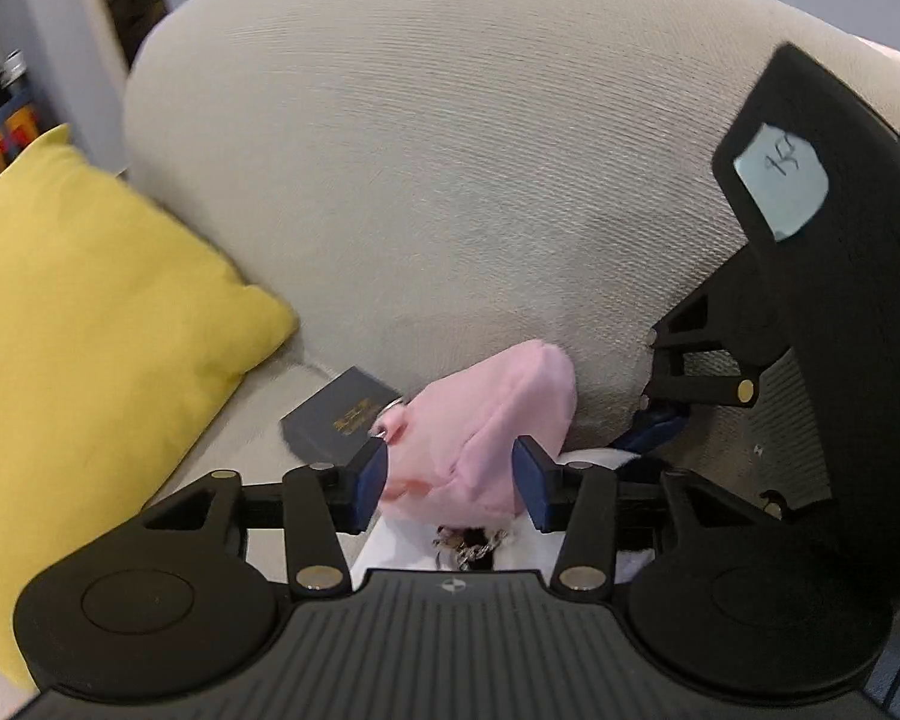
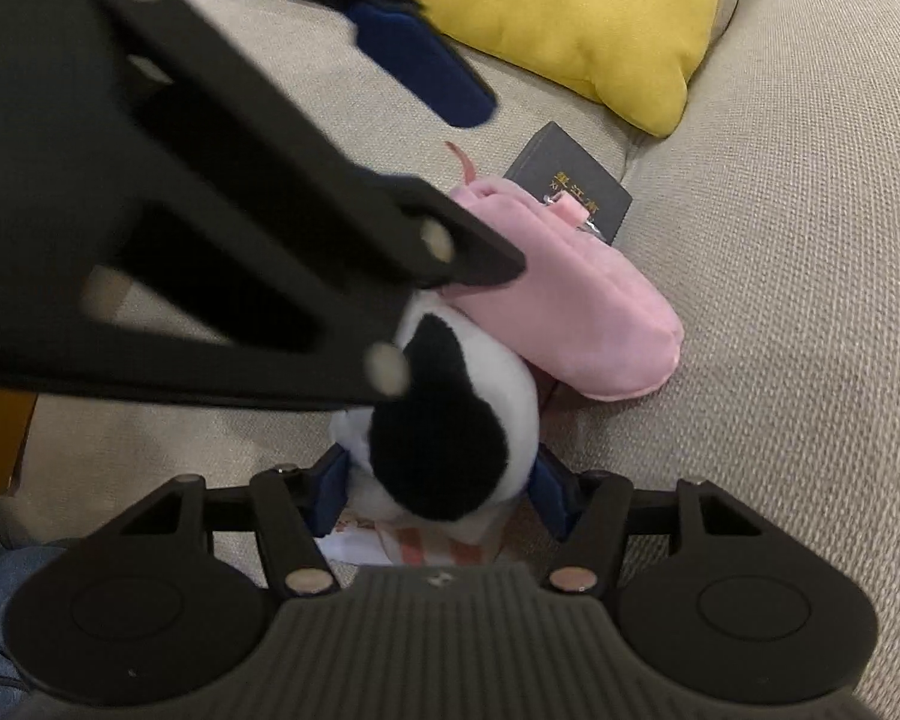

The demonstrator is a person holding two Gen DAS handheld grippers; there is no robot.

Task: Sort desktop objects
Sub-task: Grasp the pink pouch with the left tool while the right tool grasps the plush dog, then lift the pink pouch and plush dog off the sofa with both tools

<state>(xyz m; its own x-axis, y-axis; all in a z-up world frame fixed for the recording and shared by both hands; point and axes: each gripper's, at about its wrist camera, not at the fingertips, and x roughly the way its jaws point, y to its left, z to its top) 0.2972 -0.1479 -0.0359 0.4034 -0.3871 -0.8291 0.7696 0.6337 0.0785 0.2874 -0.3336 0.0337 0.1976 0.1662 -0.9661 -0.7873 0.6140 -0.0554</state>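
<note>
Two plush toys (image 2: 450, 420), one box (image 2: 570, 186), one cushion (image 2: 570, 18)

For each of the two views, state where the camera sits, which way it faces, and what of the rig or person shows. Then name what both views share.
Left wrist: behind the left gripper, facing the sofa backrest; the right gripper's body shows at right.
Right wrist: behind the right gripper, looking down at the seat; the left gripper crosses upper left.
Shared: pink plush, dark booklet, yellow cushion.
</note>
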